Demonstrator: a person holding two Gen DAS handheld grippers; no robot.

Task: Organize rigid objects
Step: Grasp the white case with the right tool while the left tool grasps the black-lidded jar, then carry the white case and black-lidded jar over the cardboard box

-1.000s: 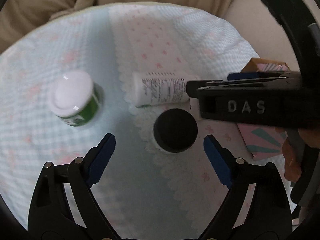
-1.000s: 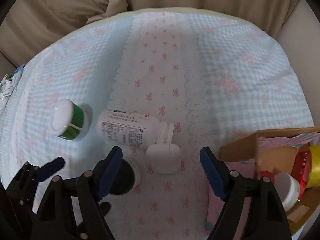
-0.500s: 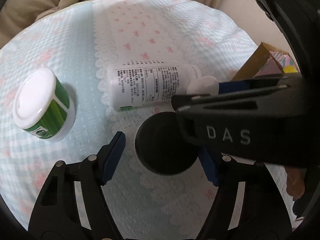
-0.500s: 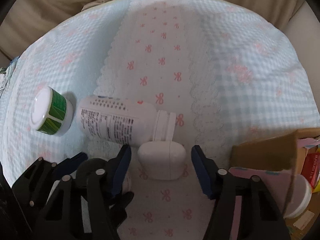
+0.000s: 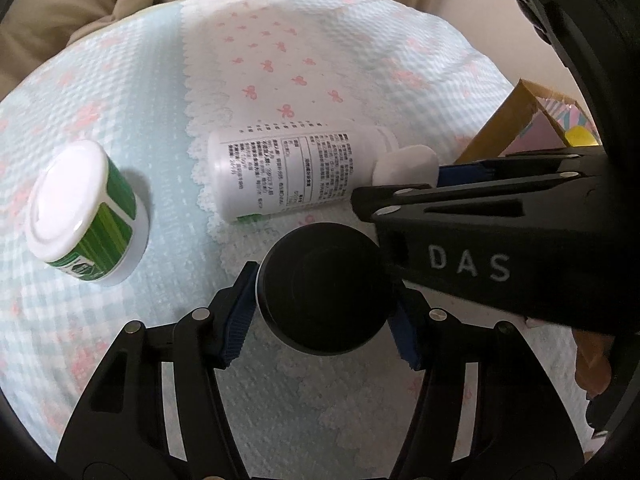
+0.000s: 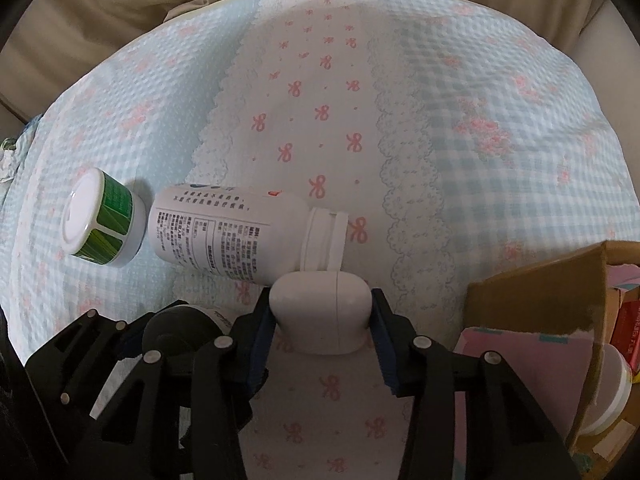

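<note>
Left gripper [image 5: 322, 314]: jaws have just been closing, pads now pressed on both sides of the black-lidded jar [image 5: 322, 286], upright on the cloth [image 5: 280, 60]. Right gripper [image 6: 322, 330]: closed on the small white case [image 6: 320, 312], clamped at its sides. White bottle [image 6: 224, 236] lies on its side, touching the case. Green jar [image 6: 100, 220] stands just left of the bottle. Cardboard box [image 6: 536, 292] at right.

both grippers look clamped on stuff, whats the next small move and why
Probably lift both straight up. The left gripper has just closed on the black-lidded jar, the right gripper on the white case, which touches the lying bottle; the cardboard box waits at right.
</note>
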